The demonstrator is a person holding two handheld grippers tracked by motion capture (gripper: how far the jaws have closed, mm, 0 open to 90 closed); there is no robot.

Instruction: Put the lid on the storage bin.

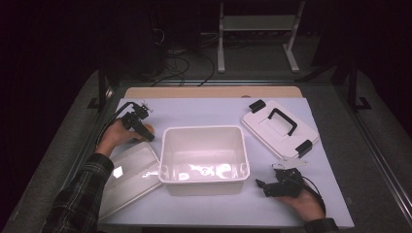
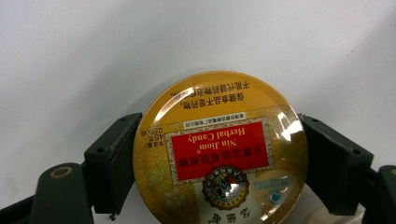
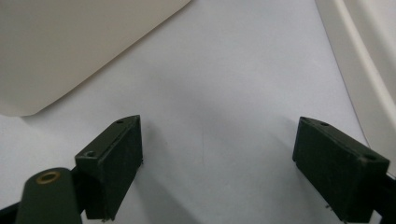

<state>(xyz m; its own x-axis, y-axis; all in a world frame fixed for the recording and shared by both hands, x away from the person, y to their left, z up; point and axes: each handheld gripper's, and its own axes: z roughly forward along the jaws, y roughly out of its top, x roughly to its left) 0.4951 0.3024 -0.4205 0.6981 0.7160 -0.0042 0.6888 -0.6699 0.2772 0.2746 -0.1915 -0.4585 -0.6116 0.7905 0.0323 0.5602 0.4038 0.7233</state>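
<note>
1. The round herbal candy tin [image 2: 219, 149] lies flat on the desk [image 1: 204, 114], left of the white bin [image 1: 204, 160], between the jaws of the left tongs [image 1: 143, 130]; both pads appear to touch its rim, so the tongs look closed on it.
2. Risk: the rim is smooth and curved, so a light or off-centre squeeze could let the tin pivot or slip out when lifted.
3. Carried low, it could clip the bin's near wall.
4. The left hand [image 1: 114, 136] angles its tongs downward toward the bin.
5. The right tongs [image 1: 266, 187] rest beside the bin, jaws wide apart and empty, near the handled lid [image 1: 279, 127].
</note>
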